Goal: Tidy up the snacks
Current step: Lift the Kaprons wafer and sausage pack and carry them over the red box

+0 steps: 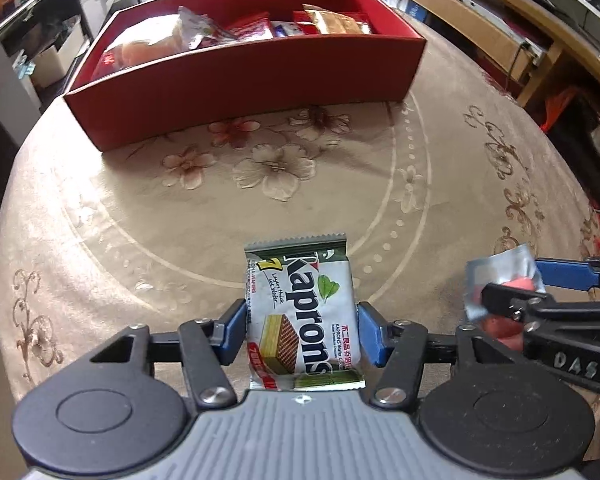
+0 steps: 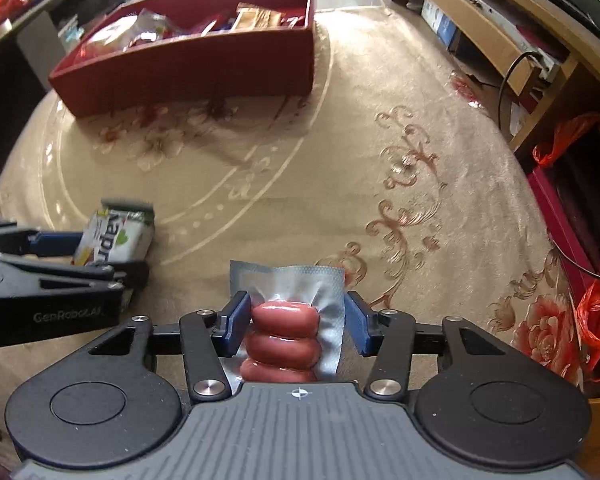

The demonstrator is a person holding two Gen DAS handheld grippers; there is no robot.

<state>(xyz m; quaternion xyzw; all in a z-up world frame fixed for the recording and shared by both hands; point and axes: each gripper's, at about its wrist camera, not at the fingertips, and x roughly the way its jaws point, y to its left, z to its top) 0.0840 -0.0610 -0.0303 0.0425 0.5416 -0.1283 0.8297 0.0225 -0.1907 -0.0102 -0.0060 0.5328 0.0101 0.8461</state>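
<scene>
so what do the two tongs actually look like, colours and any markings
Both match: the left tongs and right tongs have blue finger pads, black linkage arms with silver bolts and a ribbed grey body. One side reads "GenRoboAI", the other "DAS". No cables or sleeves show.

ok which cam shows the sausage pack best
The right wrist view: the sausage pack sits centred between the right gripper fingers, three pink sausages and the silver film edge plainly visible. The left wrist view catches only a blurred silver corner with some pink at its right edge, partly hidden by the right gripper's fingers.
</scene>
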